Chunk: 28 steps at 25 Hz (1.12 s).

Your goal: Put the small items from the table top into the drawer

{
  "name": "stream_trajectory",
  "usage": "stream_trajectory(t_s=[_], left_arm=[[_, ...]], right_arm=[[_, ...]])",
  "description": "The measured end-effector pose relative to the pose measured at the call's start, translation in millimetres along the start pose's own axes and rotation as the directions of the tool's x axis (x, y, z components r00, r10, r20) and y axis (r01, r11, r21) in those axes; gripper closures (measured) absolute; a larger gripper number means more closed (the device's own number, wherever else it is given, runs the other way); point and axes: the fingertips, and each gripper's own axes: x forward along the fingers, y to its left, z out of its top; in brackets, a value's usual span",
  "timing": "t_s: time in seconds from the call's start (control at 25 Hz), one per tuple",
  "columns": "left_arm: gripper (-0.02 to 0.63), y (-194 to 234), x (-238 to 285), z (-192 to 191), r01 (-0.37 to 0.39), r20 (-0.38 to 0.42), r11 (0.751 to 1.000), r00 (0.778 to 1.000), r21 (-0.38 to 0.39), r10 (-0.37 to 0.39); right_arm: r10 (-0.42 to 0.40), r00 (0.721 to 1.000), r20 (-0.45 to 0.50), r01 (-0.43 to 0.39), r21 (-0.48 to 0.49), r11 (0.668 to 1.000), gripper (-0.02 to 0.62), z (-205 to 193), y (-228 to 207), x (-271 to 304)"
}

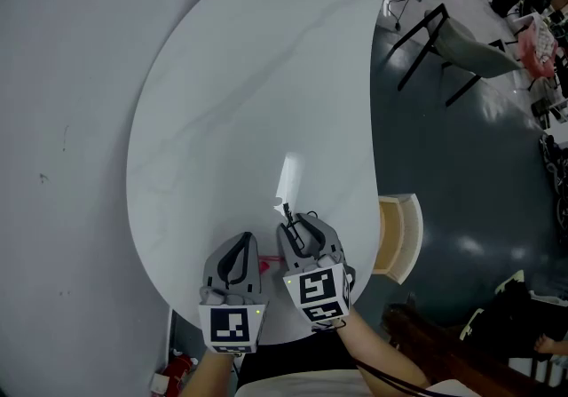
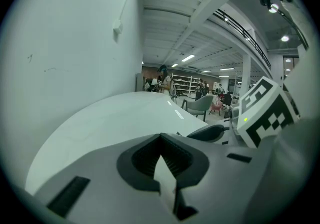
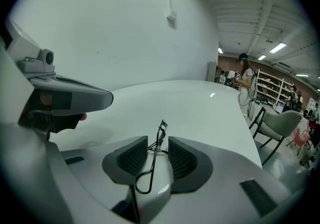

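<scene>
A black eyelash curler (image 3: 152,160) lies on the white table (image 1: 248,84), its head pointing away from me. My right gripper (image 3: 157,143) stands over it with a jaw on either side of its hinge; a narrow gap shows at each pad, so I see no grip. In the head view the curler's tip (image 1: 286,209) pokes out ahead of the right gripper (image 1: 295,225) near the table's front edge. My left gripper (image 1: 241,244) hovers just to its left, jaws shut and empty (image 2: 160,137). A wood-lined drawer (image 1: 397,235) stands open under the table's right edge.
A small pink thing (image 1: 270,263) shows between the two grippers, mostly hidden. A grey wall (image 1: 62,120) runs along the table's left. A chair (image 1: 461,44) stands on the dark floor at the far right. A red object (image 1: 174,369) sits on the floor lower left.
</scene>
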Motion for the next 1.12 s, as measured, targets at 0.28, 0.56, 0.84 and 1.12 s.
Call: stream_trajectory(t_s=[0.28,0.56,0.84,1.12], left_arm=[[0.589,-0.9,-4.8,-1.5,-0.006,-0.003,1.0,1.0,0.002,0.006],[0.589,-2.8,-10.8,-5.6,-0.011,-0.006,1.0,1.0,-0.003,0.011],[0.589,-8.5,-14.4,-5.5,-0.004,-0.001,1.0,1.0,0.002,0.004],[0.589,-10.6,-19.8,-8.6,0.0,-0.002,1.0,1.0,0.007,0.0]], right_arm=[[-0.005,1.0,-0.008,0.005,-0.033,0.999,0.471,-0.5,2.1,-2.4],[-0.014,1.0,0.007,0.014,-0.025,1.0,0.503,-1.8,2.3,-10.9],[-0.029,0.999,0.028,0.03,-0.01,1.0,0.518,-1.5,-1.3,-18.8],[-0.036,0.998,0.052,0.036,0.004,0.999,0.52,0.3,0.4,-26.7]])
